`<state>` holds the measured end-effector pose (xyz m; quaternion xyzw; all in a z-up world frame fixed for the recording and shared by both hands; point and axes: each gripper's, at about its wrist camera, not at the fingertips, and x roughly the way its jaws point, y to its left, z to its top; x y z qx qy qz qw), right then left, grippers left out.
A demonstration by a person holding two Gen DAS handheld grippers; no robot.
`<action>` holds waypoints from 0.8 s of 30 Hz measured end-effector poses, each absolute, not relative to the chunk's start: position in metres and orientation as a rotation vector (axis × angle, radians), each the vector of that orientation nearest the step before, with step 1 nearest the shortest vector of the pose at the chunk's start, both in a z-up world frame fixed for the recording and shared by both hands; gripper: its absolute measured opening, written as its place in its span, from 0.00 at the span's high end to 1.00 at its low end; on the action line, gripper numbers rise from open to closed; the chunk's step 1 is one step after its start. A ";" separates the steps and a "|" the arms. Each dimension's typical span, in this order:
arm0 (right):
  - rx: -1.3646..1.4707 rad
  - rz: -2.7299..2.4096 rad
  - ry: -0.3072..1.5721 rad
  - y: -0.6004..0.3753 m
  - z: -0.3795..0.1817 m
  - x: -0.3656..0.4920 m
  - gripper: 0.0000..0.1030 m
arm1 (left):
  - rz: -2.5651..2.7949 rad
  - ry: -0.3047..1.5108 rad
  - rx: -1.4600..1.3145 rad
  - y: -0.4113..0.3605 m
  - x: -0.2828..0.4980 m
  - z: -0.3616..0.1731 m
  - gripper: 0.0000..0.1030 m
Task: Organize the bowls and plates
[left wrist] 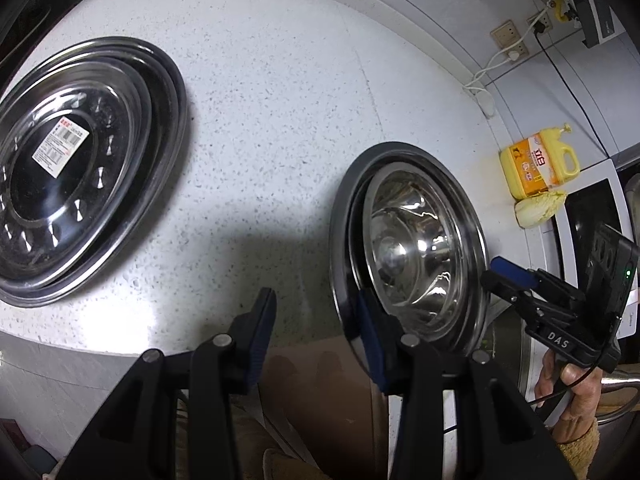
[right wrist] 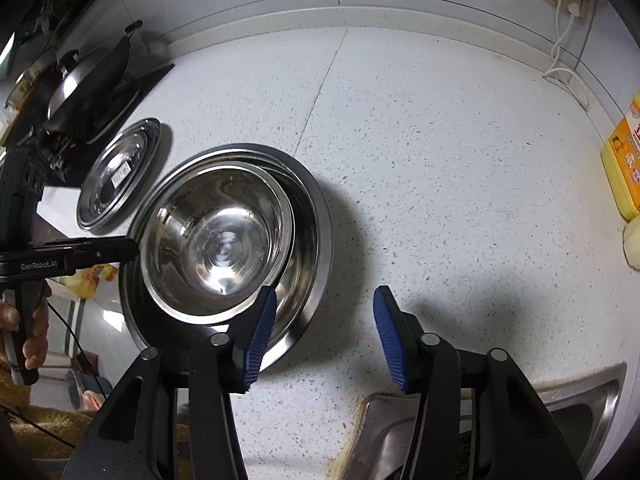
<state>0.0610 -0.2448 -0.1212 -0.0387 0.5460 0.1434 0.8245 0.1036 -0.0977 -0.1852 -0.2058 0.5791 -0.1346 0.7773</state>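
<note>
A stack of steel plates [left wrist: 80,172] with a paper label lies on the speckled white counter at the left; it also shows in the right wrist view [right wrist: 120,172]. A nest of steel bowls [left wrist: 412,240] sits near the counter's front edge, seen too in the right wrist view [right wrist: 224,236]. My left gripper [left wrist: 316,328] is open and empty, its right finger at the bowls' near rim. My right gripper [right wrist: 324,332] is open and empty, just right of the bowls, its left finger over the outer rim. The right gripper also shows in the left view [left wrist: 508,276].
A yellow detergent jug [left wrist: 536,168] and a cabbage piece [left wrist: 536,208] stand at the back right. A stove with a lidded wok [right wrist: 88,84] is at the far left. A steel sink [right wrist: 480,420] lies by the right gripper. A wall socket with white cable [right wrist: 568,8] is behind.
</note>
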 end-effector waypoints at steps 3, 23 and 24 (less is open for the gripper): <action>-0.090 0.309 1.182 -0.242 -0.128 0.065 0.72 | -0.281 1.258 -0.439 -0.100 0.108 -0.189 0.61; -0.089 0.332 1.224 -0.234 -0.139 0.078 0.85 | -0.290 1.267 -0.474 -0.113 0.130 -0.201 0.92; -0.085 0.331 1.221 -0.234 -0.138 0.078 0.85 | -0.292 1.266 -0.475 -0.115 0.132 -0.200 0.92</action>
